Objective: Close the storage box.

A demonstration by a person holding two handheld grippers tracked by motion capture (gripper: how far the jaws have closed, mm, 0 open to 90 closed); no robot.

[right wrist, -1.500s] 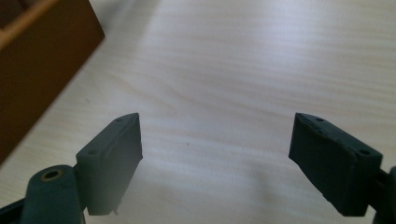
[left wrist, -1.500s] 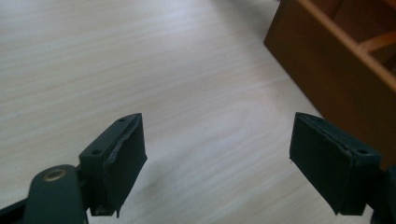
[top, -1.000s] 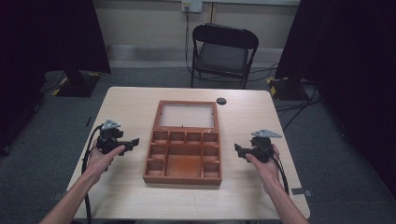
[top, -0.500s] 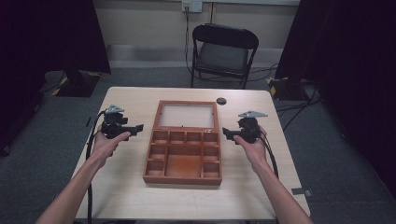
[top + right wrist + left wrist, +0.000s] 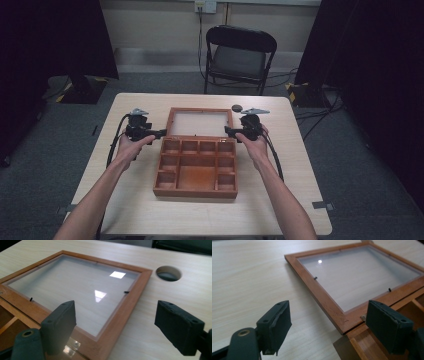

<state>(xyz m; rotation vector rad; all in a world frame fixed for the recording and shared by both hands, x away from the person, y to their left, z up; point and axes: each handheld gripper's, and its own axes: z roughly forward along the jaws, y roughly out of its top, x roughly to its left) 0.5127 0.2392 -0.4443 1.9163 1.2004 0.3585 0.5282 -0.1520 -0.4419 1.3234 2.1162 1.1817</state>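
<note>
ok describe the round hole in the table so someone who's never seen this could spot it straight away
Start at the light wooden table and find the open wooden box in its middle, with its glass-paned lid lying flat toward the chair side. Just off that lid's far right corner is the round hole, beside the right gripper. It is the one dark circle sunk into the pale tabletop.

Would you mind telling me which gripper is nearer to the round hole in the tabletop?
Right. The right gripper sits at the open lid's right edge, just in front of the round hole. The left gripper is at the lid's opposite side, across the box.
</note>
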